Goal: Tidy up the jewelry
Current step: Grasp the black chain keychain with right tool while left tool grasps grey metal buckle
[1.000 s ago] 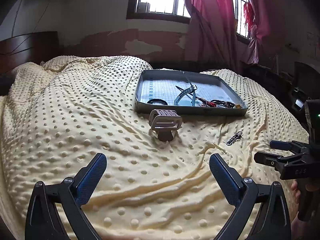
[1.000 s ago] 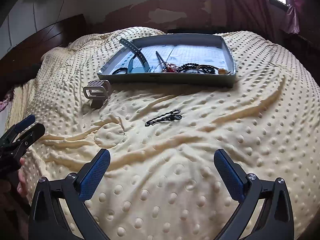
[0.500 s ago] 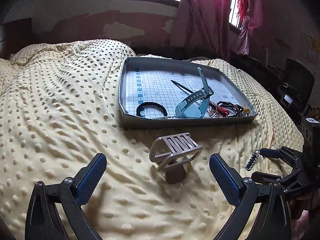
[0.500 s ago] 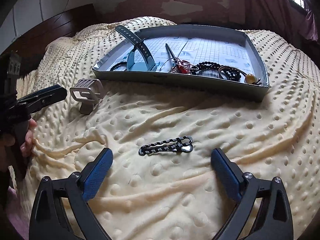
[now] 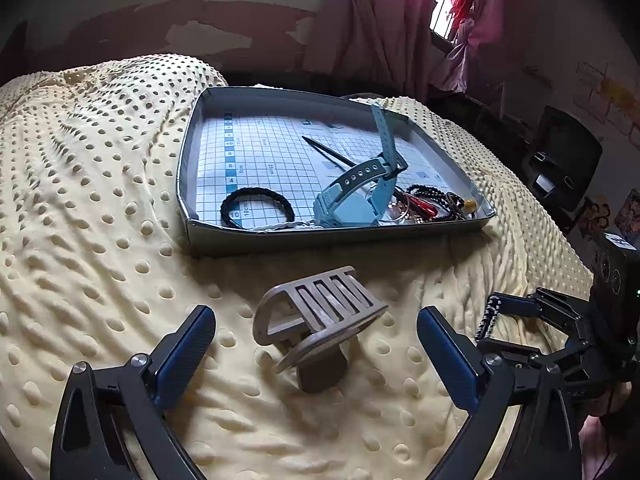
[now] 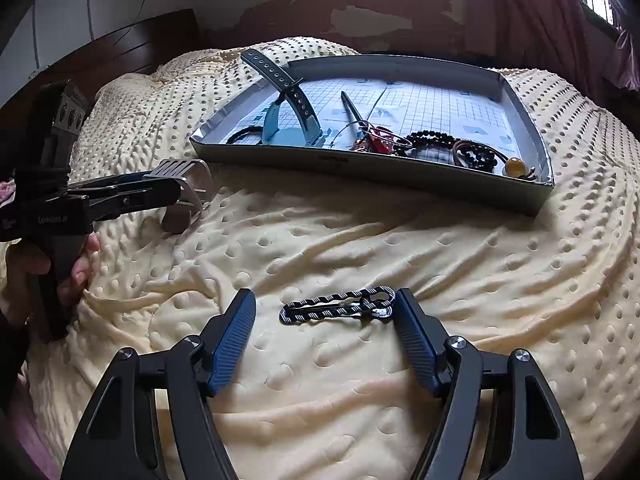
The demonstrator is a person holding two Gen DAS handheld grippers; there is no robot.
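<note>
Bedding: pale yellow blanket (image 6: 400, 240) with raised dots, creased; shallow grey rectangular tray (image 5: 332, 236) with gridded paper floor holds a light blue perforated watch strap (image 5: 360, 184), black braided band (image 5: 256, 206) and dark bead strings (image 6: 436, 138); grey slotted plastic stand (image 5: 316, 320) between spread fingers of left gripper (image 5: 316, 344); black-and-white braided cord bracelet (image 6: 340, 308) flat between unclenched right gripper (image 6: 324, 320).
</note>
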